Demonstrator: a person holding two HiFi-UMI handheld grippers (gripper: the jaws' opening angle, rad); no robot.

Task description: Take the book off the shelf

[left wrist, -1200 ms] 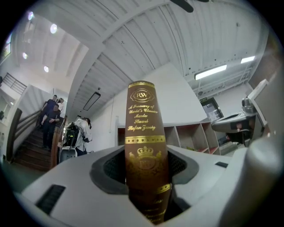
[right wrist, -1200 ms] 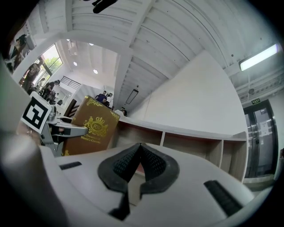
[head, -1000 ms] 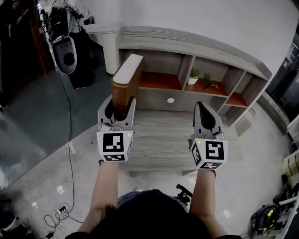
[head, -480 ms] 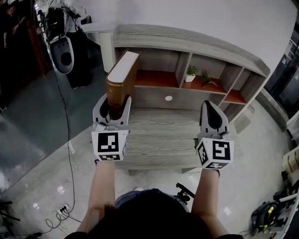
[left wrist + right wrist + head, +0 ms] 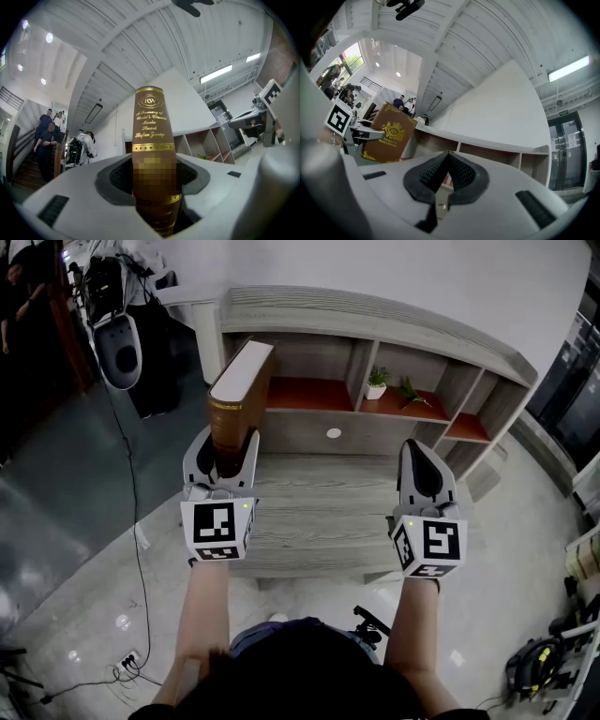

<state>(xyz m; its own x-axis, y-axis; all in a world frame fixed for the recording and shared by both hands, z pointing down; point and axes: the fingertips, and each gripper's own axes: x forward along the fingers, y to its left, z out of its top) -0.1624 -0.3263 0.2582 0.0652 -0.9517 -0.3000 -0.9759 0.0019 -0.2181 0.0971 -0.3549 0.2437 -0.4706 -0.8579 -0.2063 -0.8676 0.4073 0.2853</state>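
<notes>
Brown with gilt lettering, the book (image 5: 239,399) stands upright in the left claw (image 5: 223,451), whose jaws clamp its lower end on both covers. It is held in the air, clear of the grey wooden shelf (image 5: 375,320), in front of the shelf's left end. The right claw (image 5: 419,451) hovers over the bench (image 5: 319,512), its jaws pressed together on nothing. A small potted plant (image 5: 377,382) sits in a middle shelf compartment.

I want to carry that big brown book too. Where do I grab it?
Pinch the brown book at its bottom end, across both flat covers, coming from below, as the left hand-held gripper does. It stands upright and its covers are flat and parallel, so it should sit steady.
</notes>
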